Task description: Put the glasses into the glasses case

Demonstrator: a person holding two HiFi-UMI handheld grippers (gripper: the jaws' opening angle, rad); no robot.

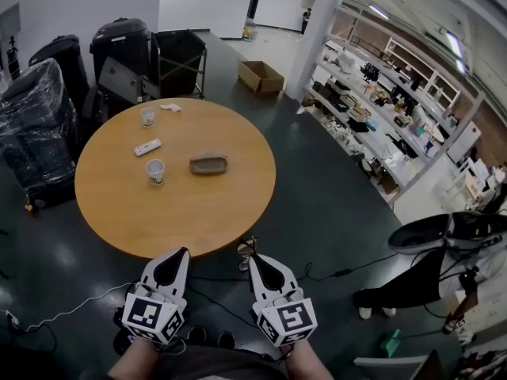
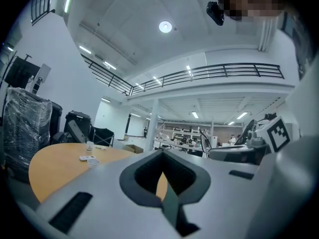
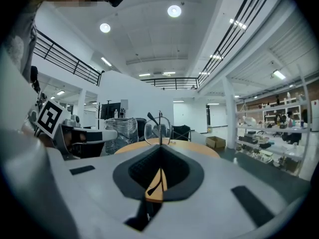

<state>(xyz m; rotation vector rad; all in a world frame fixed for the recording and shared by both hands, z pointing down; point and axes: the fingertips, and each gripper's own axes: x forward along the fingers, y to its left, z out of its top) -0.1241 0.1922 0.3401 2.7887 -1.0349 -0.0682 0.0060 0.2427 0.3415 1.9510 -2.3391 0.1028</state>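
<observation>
A grey-brown glasses case (image 1: 208, 164) lies shut near the middle of the round wooden table (image 1: 214, 220). Both grippers hover off the table's near edge, above the dark floor. My right gripper (image 1: 255, 258) is shut on the glasses (image 1: 247, 247). In the right gripper view the glasses (image 3: 158, 127) stand up from the tips of the right gripper (image 3: 160, 144), thin rims and one temple showing. My left gripper (image 1: 184, 252) is shut with nothing in it; in its own view the left gripper (image 2: 162, 152) has its jaws together, pointing over the table (image 2: 60, 158).
Two paper cups (image 1: 156, 171) (image 1: 147, 115) and a small white device (image 1: 147, 147) sit on the table's left half. Black cases and a wrapped stack (image 1: 32, 125) stand beyond it, a cardboard box (image 1: 261, 76) behind, shelves (image 1: 380, 93) at right. Cables cross the floor; a person (image 1: 428, 275) stands at right.
</observation>
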